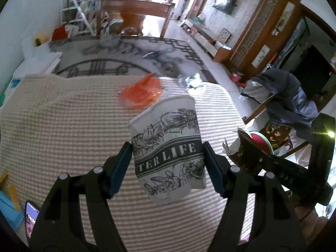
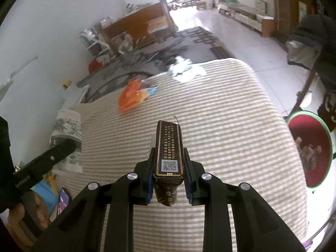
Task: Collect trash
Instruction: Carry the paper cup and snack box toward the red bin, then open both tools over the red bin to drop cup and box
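My left gripper (image 1: 168,157) is shut on a white paper cup (image 1: 168,147) printed with black flowers and lettering, held above the striped bed cover (image 1: 63,126). My right gripper (image 2: 168,168) is shut on a dark brown cigarette pack (image 2: 169,147) with a QR code, also lifted over the bed. In the left wrist view that pack (image 1: 245,155) and the right gripper's arm show at the right. The cup (image 2: 67,134) shows at the left of the right wrist view. An orange plastic wrapper (image 2: 132,96) and a crumpled silver wrapper (image 2: 184,69) lie near the bed's far edge.
A red basin with a green rim (image 2: 308,149) holding some scraps sits on the floor right of the bed. A phone (image 2: 63,199) and blue items lie at the bed's left. A patterned rug (image 1: 126,54), a wooden bench and a clothes-draped chair (image 1: 283,96) stand beyond.
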`<action>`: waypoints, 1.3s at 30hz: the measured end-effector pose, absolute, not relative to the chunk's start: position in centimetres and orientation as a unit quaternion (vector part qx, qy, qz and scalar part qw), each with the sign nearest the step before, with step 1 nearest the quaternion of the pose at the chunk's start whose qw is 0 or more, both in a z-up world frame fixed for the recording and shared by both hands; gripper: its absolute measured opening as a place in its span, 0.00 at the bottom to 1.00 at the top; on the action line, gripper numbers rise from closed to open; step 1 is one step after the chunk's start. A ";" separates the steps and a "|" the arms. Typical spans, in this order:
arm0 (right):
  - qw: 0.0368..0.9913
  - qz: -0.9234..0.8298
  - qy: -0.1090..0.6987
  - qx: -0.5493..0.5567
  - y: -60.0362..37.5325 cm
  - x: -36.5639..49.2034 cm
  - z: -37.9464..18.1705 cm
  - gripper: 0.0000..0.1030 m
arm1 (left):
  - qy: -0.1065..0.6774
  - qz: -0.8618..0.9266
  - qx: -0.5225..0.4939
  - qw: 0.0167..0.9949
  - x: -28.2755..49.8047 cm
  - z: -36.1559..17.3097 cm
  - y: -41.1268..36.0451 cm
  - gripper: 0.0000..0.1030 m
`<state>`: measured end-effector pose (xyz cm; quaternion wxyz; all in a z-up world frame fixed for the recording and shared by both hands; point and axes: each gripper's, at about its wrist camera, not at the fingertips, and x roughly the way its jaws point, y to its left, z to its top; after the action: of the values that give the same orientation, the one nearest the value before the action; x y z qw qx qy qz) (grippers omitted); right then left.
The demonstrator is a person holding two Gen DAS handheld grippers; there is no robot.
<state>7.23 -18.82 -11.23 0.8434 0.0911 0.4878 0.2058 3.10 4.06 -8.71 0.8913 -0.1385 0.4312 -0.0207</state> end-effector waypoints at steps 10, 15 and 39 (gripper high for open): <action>0.852 0.176 0.480 0.113 -24.6 7.5 -10.9 0.22 | 0.427 -0.055 -0.126 0.894 4.2 -7.5 -1.7 0.64; 0.858 0.145 0.475 0.131 -29.2 8.3 -10.9 0.22 | 0.430 -0.091 -0.119 0.890 5.6 -7.4 -6.0 0.64; 0.830 -0.008 0.494 0.259 -52.5 10.5 -15.4 0.25 | 0.494 -0.267 -0.050 0.826 13.5 -11.6 -30.6 0.79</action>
<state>10.54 -52.48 -15.42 0.8297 0.2590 0.4943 -0.0084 13.54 -30.57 -11.61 0.8261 -0.0496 0.4939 -0.2667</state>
